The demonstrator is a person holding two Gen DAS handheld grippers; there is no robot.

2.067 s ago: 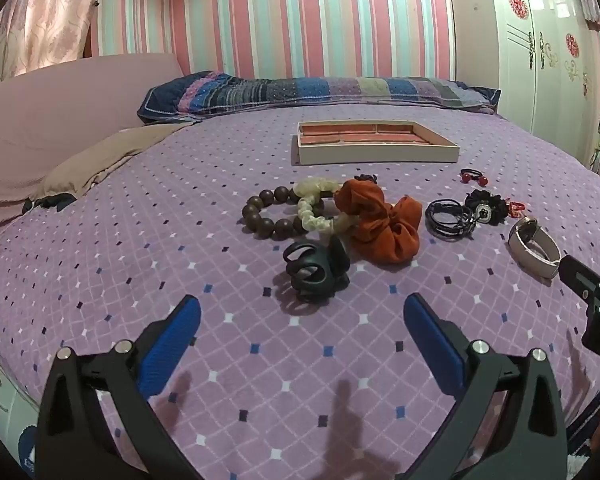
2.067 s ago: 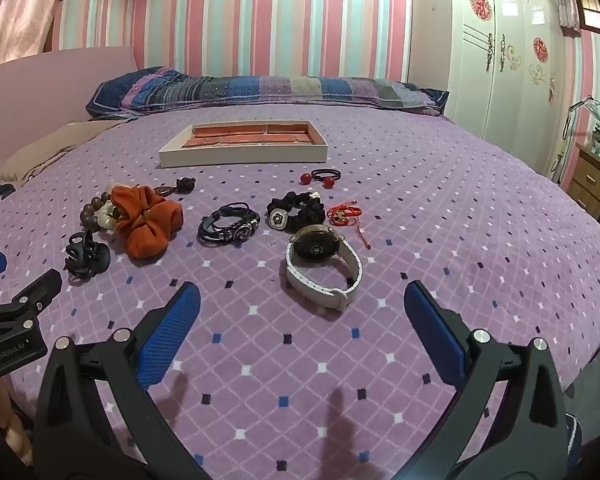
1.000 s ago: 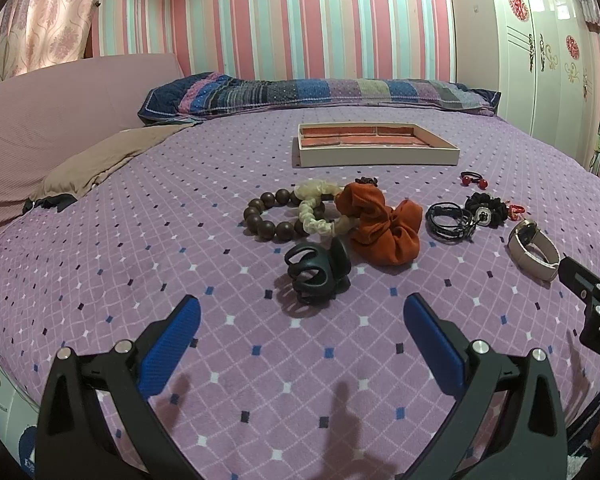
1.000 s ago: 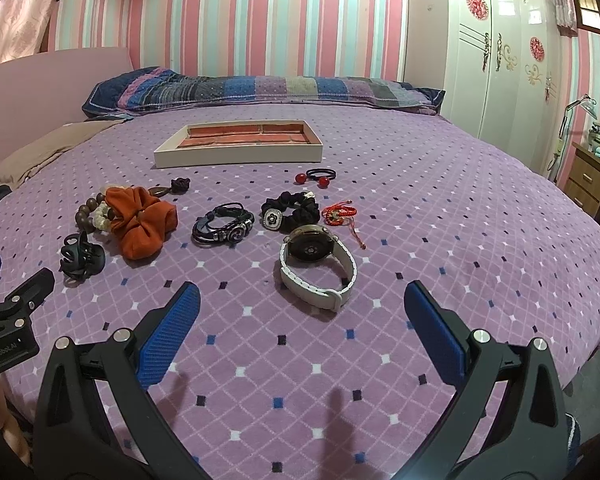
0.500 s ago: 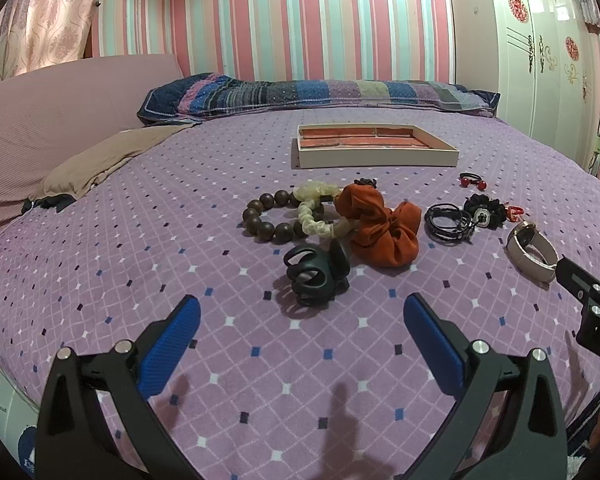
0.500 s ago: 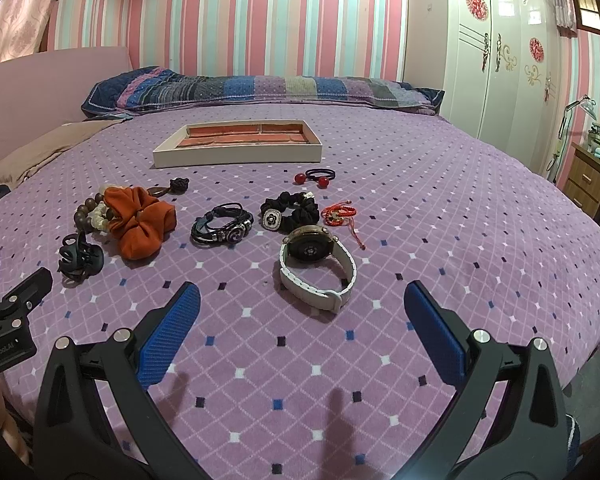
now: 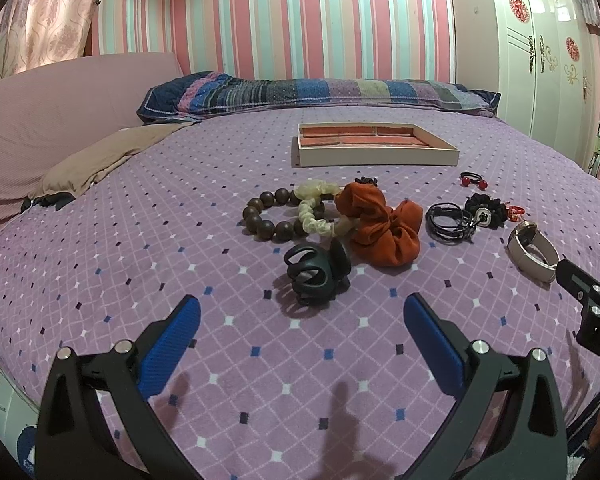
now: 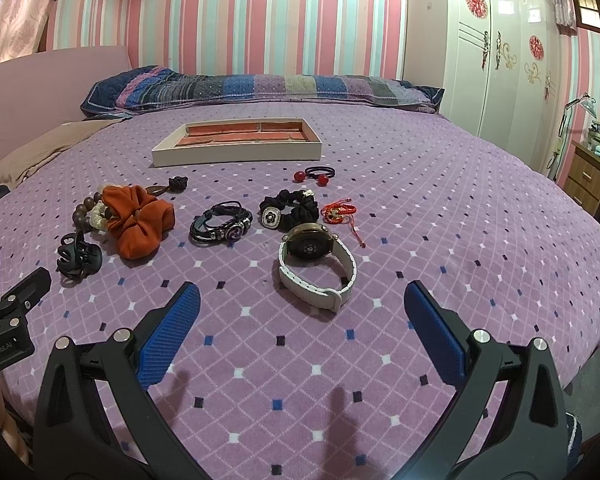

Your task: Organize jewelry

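Note:
Jewelry lies on a purple bed. My left gripper (image 7: 300, 320) is open and empty, just short of a black claw hair clip (image 7: 316, 270). Behind it lie a brown bead bracelet (image 7: 268, 216), a cream scrunchie (image 7: 316, 212) and an orange scrunchie (image 7: 384, 224). My right gripper (image 8: 300, 312) is open and empty, just short of a white-strap watch (image 8: 316, 260). Beyond it lie a black leather bracelet (image 8: 222, 222), a black scrunchie (image 8: 288, 210), a red cord bracelet (image 8: 340, 212) and a red-ball hair tie (image 8: 316, 174). A cream tray with a red lining (image 8: 236, 152) sits farther back.
A striped pillow (image 7: 320, 94) and a tan cloth (image 7: 100, 156) lie at the bed's head. A white wardrobe (image 8: 500, 64) and a wooden desk (image 8: 592, 172) stand to the right. The bed's front edge is just below both grippers.
Both grippers have drawn back slightly from the items; the jewelry looks a little farther away. Nothing was taken hold of.

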